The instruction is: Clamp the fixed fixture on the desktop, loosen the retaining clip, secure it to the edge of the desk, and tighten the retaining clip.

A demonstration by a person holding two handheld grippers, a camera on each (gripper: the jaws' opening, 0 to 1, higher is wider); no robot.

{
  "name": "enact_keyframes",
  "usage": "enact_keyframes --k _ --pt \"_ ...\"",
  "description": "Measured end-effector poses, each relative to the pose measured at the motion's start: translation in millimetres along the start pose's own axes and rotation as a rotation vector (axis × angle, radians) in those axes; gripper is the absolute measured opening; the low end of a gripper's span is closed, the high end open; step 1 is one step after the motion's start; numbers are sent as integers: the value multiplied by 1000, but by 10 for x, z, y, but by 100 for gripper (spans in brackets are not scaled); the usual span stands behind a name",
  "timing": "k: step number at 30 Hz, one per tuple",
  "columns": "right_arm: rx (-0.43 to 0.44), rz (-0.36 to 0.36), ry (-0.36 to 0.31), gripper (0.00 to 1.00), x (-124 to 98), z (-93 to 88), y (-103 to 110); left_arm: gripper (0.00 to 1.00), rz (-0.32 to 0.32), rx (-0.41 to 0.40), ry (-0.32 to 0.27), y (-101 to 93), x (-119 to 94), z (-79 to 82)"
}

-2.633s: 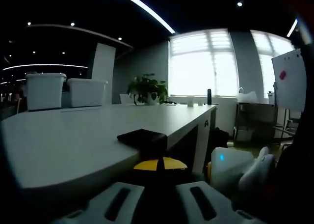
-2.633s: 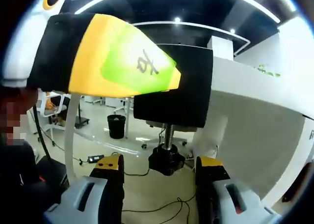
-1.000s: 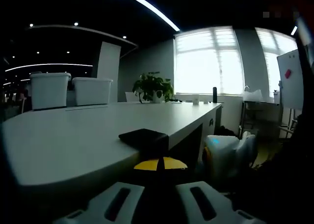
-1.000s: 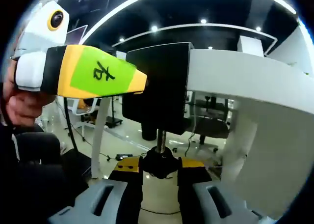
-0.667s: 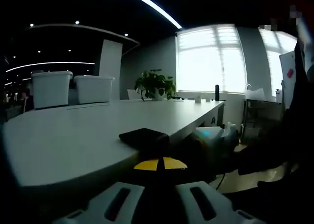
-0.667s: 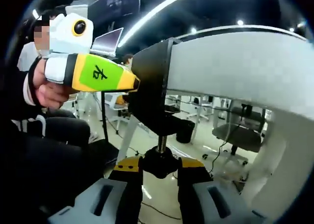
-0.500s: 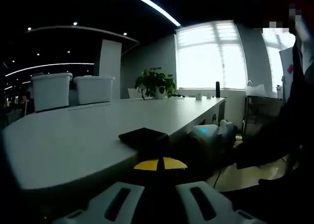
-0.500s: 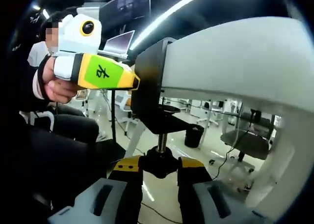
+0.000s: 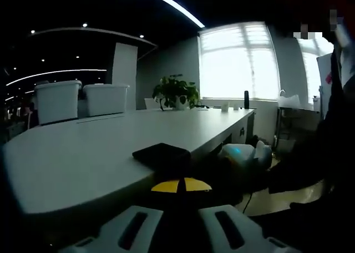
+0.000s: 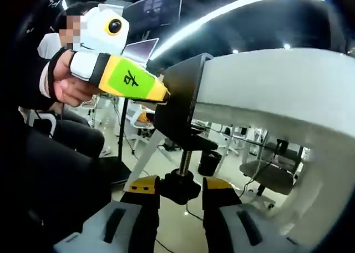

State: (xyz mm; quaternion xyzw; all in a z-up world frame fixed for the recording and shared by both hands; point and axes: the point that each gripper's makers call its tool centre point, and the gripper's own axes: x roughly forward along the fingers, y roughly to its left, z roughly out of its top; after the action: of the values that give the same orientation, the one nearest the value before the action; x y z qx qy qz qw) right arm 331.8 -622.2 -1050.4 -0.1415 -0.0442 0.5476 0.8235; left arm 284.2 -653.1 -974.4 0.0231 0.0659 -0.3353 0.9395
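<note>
Black fixture (image 10: 180,117) straddles desk (image 10: 266,97) edge; left gripper (image 9: 180,185) pinches it, right gripper (image 10: 180,189) closed on vertical screw knob (image 10: 180,187) underneath.

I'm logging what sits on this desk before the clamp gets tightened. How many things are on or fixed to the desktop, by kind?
White storage bins: 2
Potted plants: 1
Black clamp fixtures on the desk edge: 1
Dark bottles at the far end: 1
Small white cups beside it: 1
Total: 6
</note>
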Motion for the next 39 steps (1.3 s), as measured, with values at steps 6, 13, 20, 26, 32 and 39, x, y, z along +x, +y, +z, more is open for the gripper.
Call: enact_keyframes --k 6,13,20,26,32,39 --pt "24 -144 52 52 -124 2 -48 1 -28 -14 -25 -14 18 -10" --pt "114 -409 72 75 -119 0 17 1 -76 -34 -45 -34 24 2" --pt "143 -616 79 73 3 89 7 1 -110 -21 -47 -53 29 16" --pt "216 -687 100 70 -54 21 -28 1 -116 1 -46 -69 18 18" --pt "211 -706 104 54 -61 27 -60 1 -130 13 -49 -73 13 19" --pt "202 -696 123 38 -40 -15 -68 1 -129 10 -57 -71 13 19"
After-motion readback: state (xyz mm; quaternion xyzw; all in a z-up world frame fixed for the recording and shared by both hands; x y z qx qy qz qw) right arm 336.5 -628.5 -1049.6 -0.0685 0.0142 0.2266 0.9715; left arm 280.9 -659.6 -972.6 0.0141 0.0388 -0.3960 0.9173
